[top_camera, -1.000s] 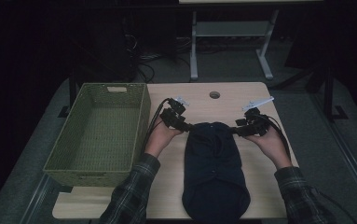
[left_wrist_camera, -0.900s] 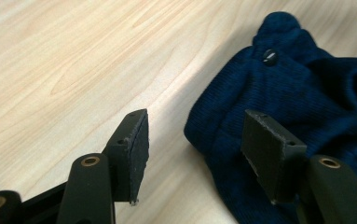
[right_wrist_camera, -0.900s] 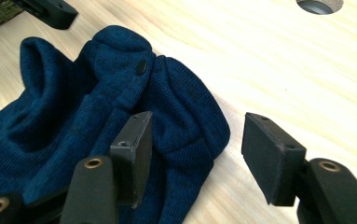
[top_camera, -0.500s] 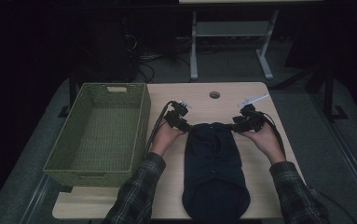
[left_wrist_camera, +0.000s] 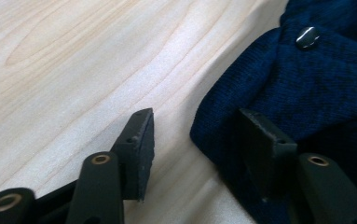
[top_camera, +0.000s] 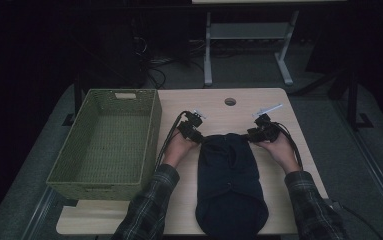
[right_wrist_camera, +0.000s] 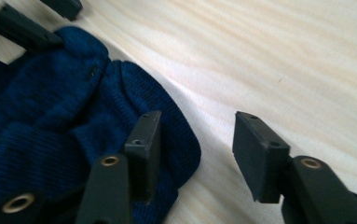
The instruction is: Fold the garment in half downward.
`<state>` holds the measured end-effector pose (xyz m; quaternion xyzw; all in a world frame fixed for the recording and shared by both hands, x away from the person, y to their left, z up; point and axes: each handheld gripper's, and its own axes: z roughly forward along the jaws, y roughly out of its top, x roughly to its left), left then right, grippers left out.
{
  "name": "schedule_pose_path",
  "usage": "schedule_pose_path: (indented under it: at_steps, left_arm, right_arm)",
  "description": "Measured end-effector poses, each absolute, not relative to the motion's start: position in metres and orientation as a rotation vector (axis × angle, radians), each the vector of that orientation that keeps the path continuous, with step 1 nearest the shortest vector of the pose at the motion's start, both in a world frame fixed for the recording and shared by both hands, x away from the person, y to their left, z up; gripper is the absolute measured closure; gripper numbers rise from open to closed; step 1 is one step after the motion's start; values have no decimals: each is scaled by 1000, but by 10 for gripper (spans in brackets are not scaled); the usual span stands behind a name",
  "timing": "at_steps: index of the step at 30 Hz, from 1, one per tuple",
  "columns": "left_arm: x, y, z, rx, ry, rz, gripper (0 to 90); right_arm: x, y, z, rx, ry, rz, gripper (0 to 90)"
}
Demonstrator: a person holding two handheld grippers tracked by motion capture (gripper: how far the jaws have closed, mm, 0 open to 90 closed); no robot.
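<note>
Both claws have sunk, jaws closing, astride the unlabelled navy garment's (top_camera: 229, 175) corners.

Dim high view; bright, sharp gripper views.

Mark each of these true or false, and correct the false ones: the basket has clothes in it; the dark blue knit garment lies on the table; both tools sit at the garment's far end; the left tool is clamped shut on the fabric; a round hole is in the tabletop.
1. The basket has clothes in it. False: it is empty.
2. The dark blue knit garment lies on the table. True.
3. The left tool and the right tool sit at the garment's far end. True, one at each corner.
4. The left tool is clamped shut on the fabric. False: its jaws stand apart, straddling the edge, and have just been closing.
5. A round hole is in the tabletop. True.
</note>
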<state>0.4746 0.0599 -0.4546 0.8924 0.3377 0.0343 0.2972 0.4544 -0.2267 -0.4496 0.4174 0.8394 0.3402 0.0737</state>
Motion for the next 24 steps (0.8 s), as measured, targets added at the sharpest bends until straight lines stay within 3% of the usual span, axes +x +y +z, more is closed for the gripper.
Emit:
schedule_pose_path:
  at_steps: [6,14,24]
  left_arm:
    - [474,59,-454,2387,853,57,579]
    - [474,59,-454,2383,843,2,769]
    - [474,62,-439,2356,866,22,805]
  right_arm:
    - [457,-224,-460,1258,2578,1002,581]
    - [456,-220,-460,1270,2616,1013,817]
    - [450,-214,-444,1197,2591,935,848]
